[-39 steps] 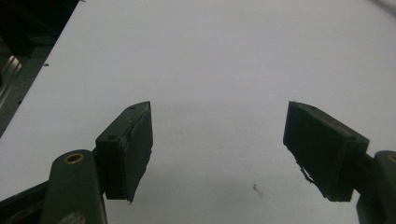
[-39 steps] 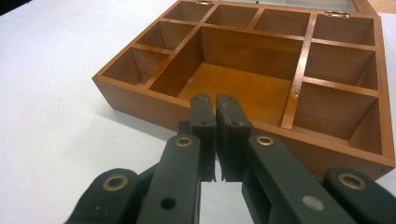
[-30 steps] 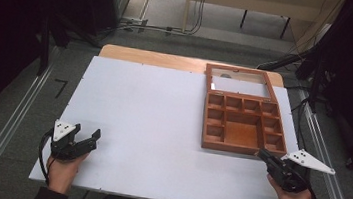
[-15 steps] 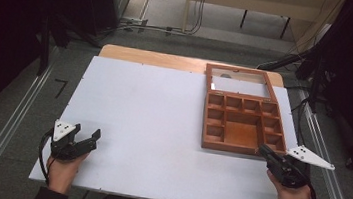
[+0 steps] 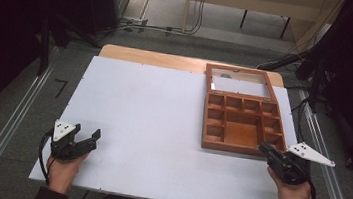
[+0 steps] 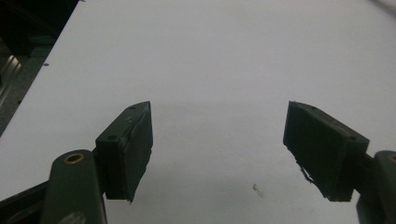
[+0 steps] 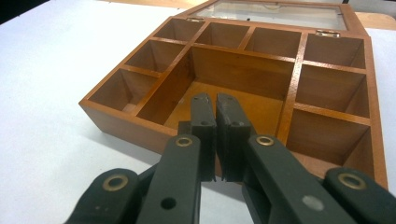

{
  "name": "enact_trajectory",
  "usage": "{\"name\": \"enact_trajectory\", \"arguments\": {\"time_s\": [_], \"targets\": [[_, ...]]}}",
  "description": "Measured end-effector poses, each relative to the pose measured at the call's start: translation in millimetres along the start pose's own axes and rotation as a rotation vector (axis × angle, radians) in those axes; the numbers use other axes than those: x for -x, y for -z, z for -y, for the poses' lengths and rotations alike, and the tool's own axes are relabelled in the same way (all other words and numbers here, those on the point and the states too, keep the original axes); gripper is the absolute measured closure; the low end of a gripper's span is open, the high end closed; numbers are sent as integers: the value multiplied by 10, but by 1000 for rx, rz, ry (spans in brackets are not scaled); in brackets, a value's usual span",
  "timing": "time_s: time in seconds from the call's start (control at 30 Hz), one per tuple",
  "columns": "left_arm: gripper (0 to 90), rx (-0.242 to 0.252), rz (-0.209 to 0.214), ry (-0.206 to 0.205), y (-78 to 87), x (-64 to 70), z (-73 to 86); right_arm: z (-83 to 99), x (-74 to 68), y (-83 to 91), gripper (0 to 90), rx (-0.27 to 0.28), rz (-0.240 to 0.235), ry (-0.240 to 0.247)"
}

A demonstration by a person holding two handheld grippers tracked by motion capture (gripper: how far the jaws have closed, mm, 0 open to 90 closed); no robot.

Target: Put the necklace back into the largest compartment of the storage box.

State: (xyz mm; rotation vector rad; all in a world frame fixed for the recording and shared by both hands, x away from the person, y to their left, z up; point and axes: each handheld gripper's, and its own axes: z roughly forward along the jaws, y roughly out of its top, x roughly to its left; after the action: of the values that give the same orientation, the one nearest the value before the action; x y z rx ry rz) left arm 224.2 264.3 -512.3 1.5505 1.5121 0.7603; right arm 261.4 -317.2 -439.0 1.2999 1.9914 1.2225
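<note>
— What is the biggest thing we see?

— The white table (image 5: 161,123). Next comes the wooden box (image 5: 242,124), over on the right side. Its glass lid (image 5: 239,81) is flipped back and lies flat behind it. The box has one big middle space (image 7: 229,100) and small ones round it, and they all look empty.

— And our two tools?

— Our right gripper (image 5: 265,149) is at the near right corner of the box, close to touching it. Its jaws are pressed together with nothing between them. In the right gripper view they point over the front wall at the big middle space. Our left gripper (image 5: 87,137) is far away at the near left of the table. Its jaws are spread wide over bare table, holding nothing.

— So what do we do now?

— We think we are about to work on the box, maybe to shut its lid. To do it well, we should go slow, since the box is light and could slide if we bump it. We should spread the right jaws first, before we try to grab any edge — and bring the left gripper over to hold the box steady.
</note>
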Motion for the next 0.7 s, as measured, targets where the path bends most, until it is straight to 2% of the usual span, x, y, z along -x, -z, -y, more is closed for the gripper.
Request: {"name": "enact_trajectory", "arguments": {"time_s": [0.7], "targets": [[243,0,2,-3,-1,1,0,-71,17,-94,842,3,10,-1]]}}
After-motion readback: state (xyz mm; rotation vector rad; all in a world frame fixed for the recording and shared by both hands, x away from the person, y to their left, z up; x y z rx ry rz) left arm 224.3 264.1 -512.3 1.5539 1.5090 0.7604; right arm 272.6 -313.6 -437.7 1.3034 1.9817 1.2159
